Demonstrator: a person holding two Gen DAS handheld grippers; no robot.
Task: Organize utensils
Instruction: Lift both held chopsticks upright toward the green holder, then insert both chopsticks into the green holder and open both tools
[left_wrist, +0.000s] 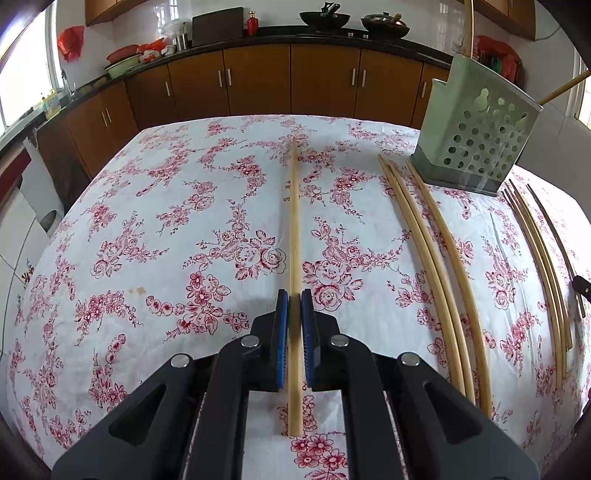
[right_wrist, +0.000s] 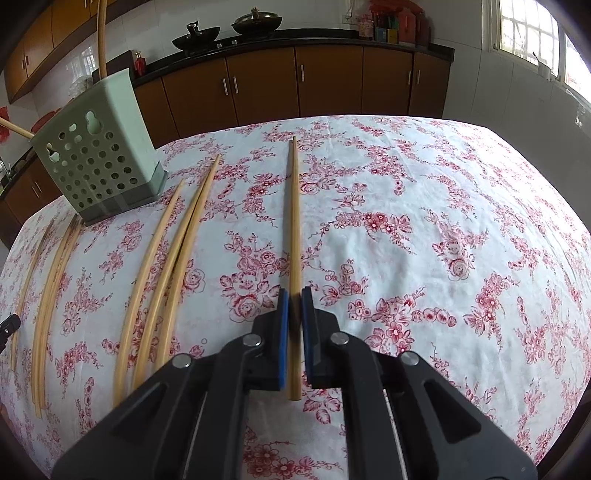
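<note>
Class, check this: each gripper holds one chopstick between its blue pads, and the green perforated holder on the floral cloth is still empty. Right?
Not quite. The holder is not empty: chopsticks already stick out of it, seen in both wrist views. The rest stands: the left gripper and right gripper each pinch one chopstick.

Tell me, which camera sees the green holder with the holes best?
The left wrist view shows the green holder best: larger, its holed face turned toward the camera. The right wrist view shows the same holder smaller, off at the left, tilted by the fisheye.

A home kitchen — brown cabinets (left_wrist: 258, 85) are lining the wall, woks (left_wrist: 325, 18) are sitting on the dark counter (left_wrist: 332, 37), a floral tablecloth (left_wrist: 184, 221) is covering the table.
</note>
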